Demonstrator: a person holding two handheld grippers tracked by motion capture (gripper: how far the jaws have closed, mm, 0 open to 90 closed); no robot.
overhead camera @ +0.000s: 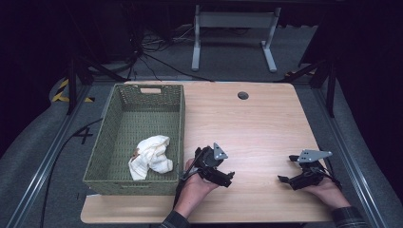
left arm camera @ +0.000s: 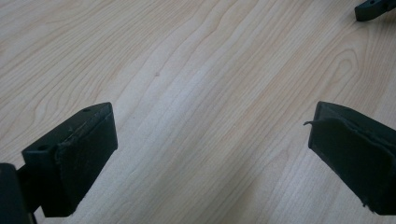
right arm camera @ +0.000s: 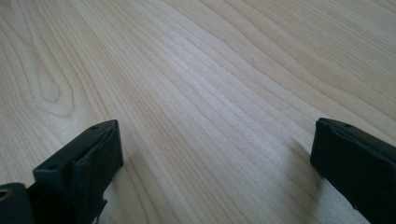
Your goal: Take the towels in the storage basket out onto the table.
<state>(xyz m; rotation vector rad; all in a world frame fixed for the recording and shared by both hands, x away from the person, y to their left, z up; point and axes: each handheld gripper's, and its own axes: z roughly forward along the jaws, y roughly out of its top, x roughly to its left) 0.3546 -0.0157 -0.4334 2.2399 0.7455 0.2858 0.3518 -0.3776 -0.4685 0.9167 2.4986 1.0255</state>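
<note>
Both pairs of jaws are spread wide with nothing between them. The left gripper (overhead camera: 227,176) and right gripper (overhead camera: 285,168) are rested on the light wooden table (overhead camera: 256,123). The crumpled white cloth (overhead camera: 151,156) lies inside the green woven basket (overhead camera: 124,186), at nine o'clock from the left gripper, so the placing is judged done.

Smooth matt wood table (overhead camera: 256,123); woven basket (overhead camera: 119,142), crumpled cloth (overhead camera: 151,156)

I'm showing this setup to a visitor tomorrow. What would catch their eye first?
Probably the green woven basket on the table's left side, with a crumpled white cloth lying in its near end. Next, the left gripper and right gripper, both open and empty, low over bare wood at the near edge.
</note>
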